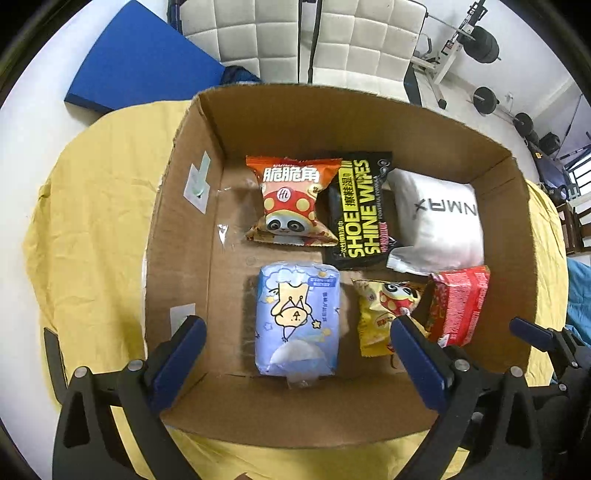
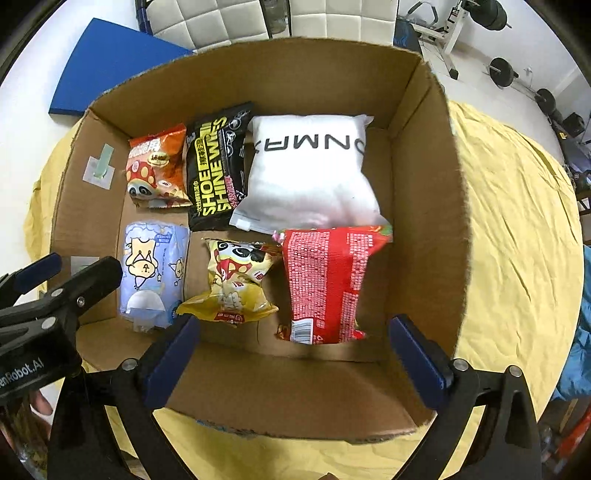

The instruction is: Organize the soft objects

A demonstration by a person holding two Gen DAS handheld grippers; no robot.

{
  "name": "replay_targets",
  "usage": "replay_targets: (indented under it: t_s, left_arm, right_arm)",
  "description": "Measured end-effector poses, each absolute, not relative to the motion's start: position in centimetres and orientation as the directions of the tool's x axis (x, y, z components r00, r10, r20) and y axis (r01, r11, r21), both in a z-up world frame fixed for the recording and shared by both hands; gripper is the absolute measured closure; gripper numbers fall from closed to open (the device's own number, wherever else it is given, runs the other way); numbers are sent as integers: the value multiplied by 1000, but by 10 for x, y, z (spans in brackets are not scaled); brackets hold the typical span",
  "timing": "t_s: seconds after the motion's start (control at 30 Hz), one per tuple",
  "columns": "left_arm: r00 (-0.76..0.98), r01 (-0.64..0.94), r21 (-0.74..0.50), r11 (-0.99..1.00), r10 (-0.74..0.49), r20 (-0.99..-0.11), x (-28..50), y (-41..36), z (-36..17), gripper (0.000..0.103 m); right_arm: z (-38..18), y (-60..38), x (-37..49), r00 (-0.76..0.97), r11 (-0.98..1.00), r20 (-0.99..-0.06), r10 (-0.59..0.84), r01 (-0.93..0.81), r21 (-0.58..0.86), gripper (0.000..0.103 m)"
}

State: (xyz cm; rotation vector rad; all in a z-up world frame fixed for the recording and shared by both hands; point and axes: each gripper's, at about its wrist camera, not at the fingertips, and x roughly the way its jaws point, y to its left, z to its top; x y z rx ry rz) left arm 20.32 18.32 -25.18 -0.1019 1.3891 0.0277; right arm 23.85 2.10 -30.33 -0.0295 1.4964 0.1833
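Both pairs of blue-padded fingers stand spread wide with nothing between them. Left gripper (image 1: 295, 354) hangs over the near-left part of the cardboard box (image 1: 369, 114), pointing down into it; right gripper (image 2: 295, 354) hangs over the near-right part, also pointing down. In the right wrist view the left gripper appears at the left edge, just beside the box's left wall.

Box contents, six soft packages in two rows on the floor of the box:
- Far row, left: orange snack bag (image 1: 291, 201) with a panda figure, lying flat.
- Far row, middle: black shoe wipes pack (image 1: 360, 208), its left edge touching the orange bag, its right edge under the white pouch.
- Far row, right: white pouch (image 2: 310, 170) with dark lettering, puffed, overlapping the wipes pack.
- Near row, left: light blue tissue pack (image 1: 297, 317) with a cartoon print, close to the left wall.
- Near row, middle: yellow snack bag (image 2: 236, 280), crumpled, lying between the tissue pack and the red packet.
- Near row, right: red packet (image 2: 327, 284), printed side up, its far end touching the white pouch.

Box stands on a yellow cloth (image 2: 517, 240) covering the table. Blue pad (image 1: 140, 59) lies beyond the box's far-left corner. Quilted white chairs (image 1: 306, 33) stand behind it, and weights equipment (image 1: 480, 44) sits on the floor at the far right.
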Motion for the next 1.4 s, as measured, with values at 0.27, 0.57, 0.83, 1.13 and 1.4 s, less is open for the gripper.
replay_targets:
  t_s: [0.27, 0.57, 0.83, 1.13, 1.4]
  left_arm:
    - [255, -80, -52, 995, -30, -966, 184, 172, -212, 1]
    - [386, -71, -62, 996, -30, -922, 138, 159, -114, 1]
    - [456, -68, -55, 996, -18, -890, 92, 151, -53, 1]
    - [516, -59, -60, 996, -21, -856, 60, 137, -6, 1]
    - [536, -50, -35, 998, -3, -844, 47, 128, 6, 1]
  right_arm:
    - [-243, -6, 220, 143, 988, -983, 117, -113, 102, 0]
    - [-137, -33, 172, 295, 988, -946, 136, -108, 109, 0]
    - [-57, -55, 122, 375, 984, -912, 168, -114, 134, 0]
    - [5, -67, 80, 444, 982, -879, 175, -143, 123, 0]
    - [25, -73, 66, 485, 987, -863, 139, -137, 82, 0]
